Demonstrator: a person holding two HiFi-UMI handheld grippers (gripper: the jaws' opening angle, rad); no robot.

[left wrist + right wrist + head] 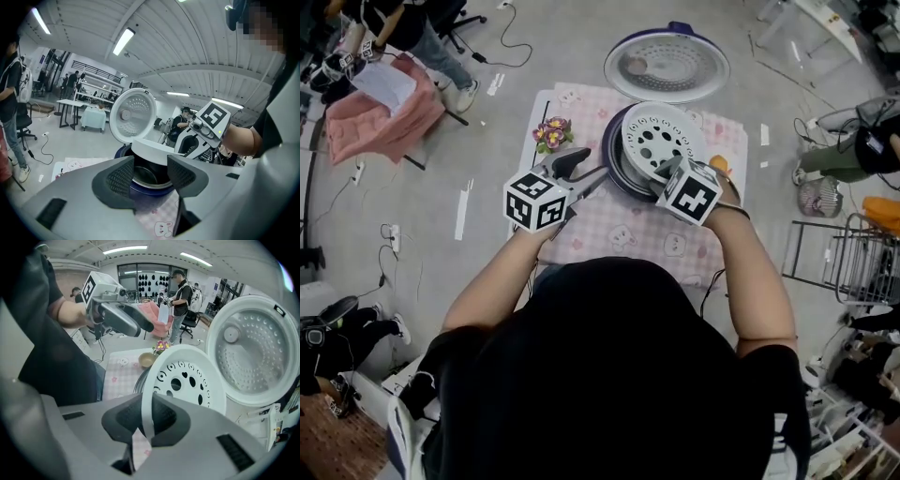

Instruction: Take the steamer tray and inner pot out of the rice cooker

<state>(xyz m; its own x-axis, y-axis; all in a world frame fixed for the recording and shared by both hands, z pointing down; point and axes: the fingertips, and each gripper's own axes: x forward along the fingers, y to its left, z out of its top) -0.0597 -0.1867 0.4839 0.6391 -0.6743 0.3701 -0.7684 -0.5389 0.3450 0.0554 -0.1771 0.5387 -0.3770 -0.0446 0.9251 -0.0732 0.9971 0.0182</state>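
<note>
The white steamer tray (pixel 662 138) (pixel 185 380), round with holes in its floor, is tilted up above the dark blue rice cooker (pixel 617 161) (pixel 154 191). My right gripper (pixel 146 418) (pixel 667 172) is shut on the tray's near rim. Below the raised tray the metal inner pot (pixel 146 176) sits in the cooker. My left gripper (pixel 148 174) (pixel 586 173) hovers open just left of the cooker, with nothing between its fingers. The cooker's lid (pixel 667 64) (pixel 253 350) (pixel 132 116) stands open at the back.
The cooker stands on a pink checked cloth (pixel 619 234) over a small table. A little flower pot (pixel 552 134) and a small bowl (pixel 146 359) sit by the cooker. People, chairs, cables and a wire rack (pixel 853 253) surround the table.
</note>
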